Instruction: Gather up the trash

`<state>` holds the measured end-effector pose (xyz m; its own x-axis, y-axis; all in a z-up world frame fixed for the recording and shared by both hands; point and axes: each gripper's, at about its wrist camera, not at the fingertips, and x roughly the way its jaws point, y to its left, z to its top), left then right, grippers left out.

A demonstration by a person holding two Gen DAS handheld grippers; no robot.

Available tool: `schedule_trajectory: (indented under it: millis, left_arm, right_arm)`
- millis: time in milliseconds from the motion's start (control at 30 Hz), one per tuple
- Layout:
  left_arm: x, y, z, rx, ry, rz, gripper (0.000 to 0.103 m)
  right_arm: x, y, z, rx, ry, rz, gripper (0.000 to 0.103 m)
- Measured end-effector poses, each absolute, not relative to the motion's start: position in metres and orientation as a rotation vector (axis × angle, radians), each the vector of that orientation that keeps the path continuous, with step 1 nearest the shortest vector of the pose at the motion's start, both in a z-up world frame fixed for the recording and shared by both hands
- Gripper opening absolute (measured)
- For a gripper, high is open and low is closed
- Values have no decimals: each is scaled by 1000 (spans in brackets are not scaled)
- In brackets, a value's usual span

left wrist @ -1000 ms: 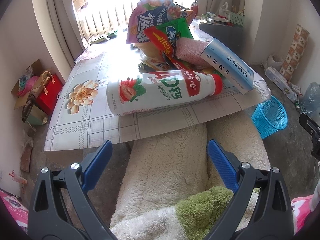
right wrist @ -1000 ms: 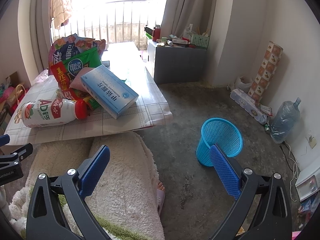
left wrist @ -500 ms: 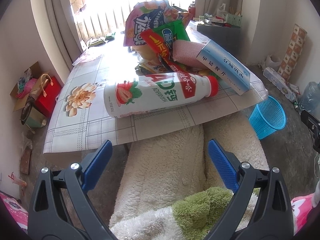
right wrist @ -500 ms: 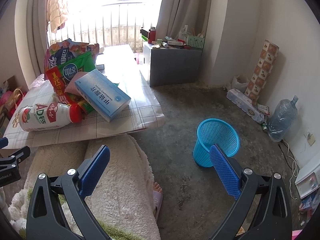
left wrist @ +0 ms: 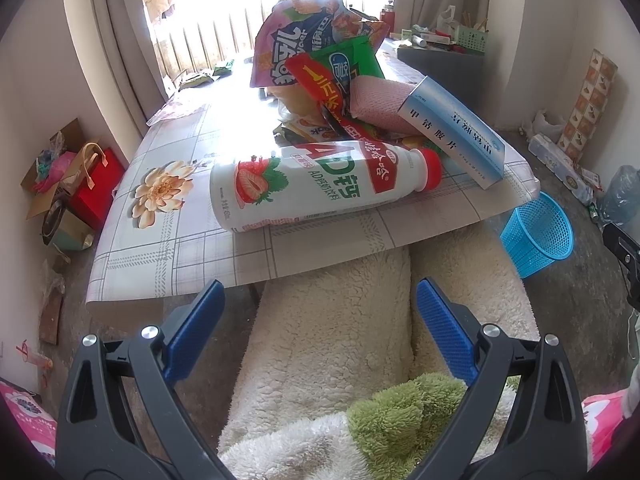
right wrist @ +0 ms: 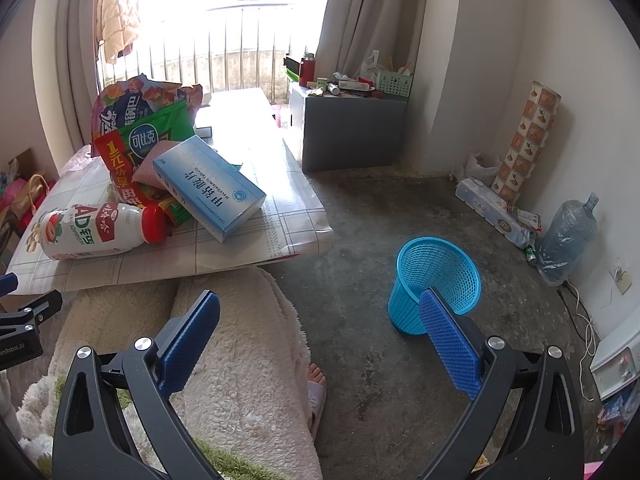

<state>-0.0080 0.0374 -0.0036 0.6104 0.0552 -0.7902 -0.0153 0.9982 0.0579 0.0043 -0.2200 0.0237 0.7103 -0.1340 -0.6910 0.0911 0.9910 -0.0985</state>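
A pile of trash lies on the low table (left wrist: pixel 168 240): a white strawberry drink bottle with a red cap (left wrist: pixel 320 184) on its side at the front, a blue medicine box (left wrist: pixel 452 132), a pink packet (left wrist: pixel 380 100) and several snack bags (left wrist: pixel 320 40) behind. The bottle (right wrist: pixel 96 230) and box (right wrist: pixel 212 190) also show in the right wrist view. A blue mesh wastebasket (right wrist: pixel 434 284) stands on the floor to the right of the table. My left gripper (left wrist: pixel 318 300) is open and empty, below the table's front edge. My right gripper (right wrist: pixel 320 308) is open and empty, above the floor.
The person's lap in a fluffy white robe (left wrist: pixel 340 340) fills the foreground. A grey cabinet (right wrist: pixel 348 132) with clutter stands behind the table. A water jug (right wrist: pixel 568 240) and tissue packs (right wrist: pixel 492 212) line the right wall. Bags and boxes (left wrist: pixel 68 184) sit left of the table.
Both views have shifted slightly. The bottle and trash pile now sit a little lower and more centred in the left view. Both grippers stay open.
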Motion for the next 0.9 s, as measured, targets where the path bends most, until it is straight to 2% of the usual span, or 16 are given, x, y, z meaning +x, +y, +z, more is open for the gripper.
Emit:
schedule_trajectory:
  millis: [667, 900]
  left_arm:
    - [1, 45, -6, 28, 926, 53, 92]
    - [20, 82, 5, -21, 838, 90, 92]
  right_arm:
    - [15, -222, 18, -16, 810, -93, 97]
    - [48, -211, 16, 112, 875, 52, 97]
